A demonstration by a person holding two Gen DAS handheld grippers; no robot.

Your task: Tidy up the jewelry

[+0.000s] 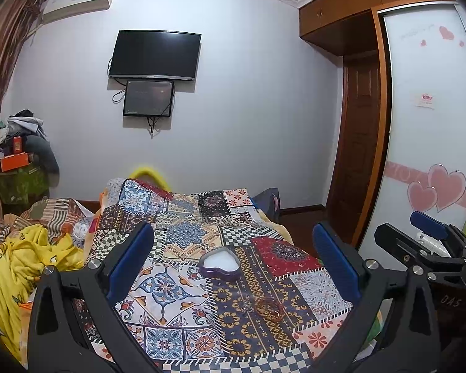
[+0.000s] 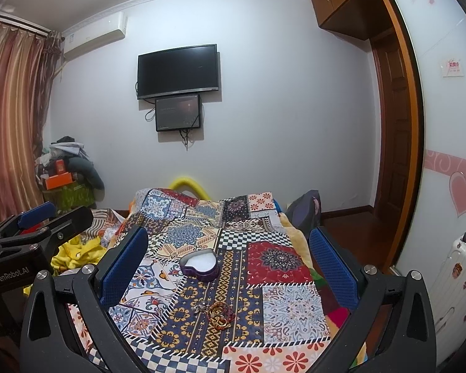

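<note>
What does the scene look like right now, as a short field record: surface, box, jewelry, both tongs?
surface: patchwork blanket over a bed
box: purple heart-shaped box, lid off, white lining showing, mid-blanket
jewelry: small pile with reddish bracelets, nearer the cameras than the box, apart from it
left tongs: open, empty, above the blanket
right tongs: open, empty, above the blanket
progress: nothing seen in the box yet

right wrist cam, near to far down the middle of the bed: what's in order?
Jewelry pile of bracelets and rings → purple heart-shaped box, open, white inside → yellow curved tube at the far end of the patchwork blanket → small screen on the wall → TV above it.
</note>
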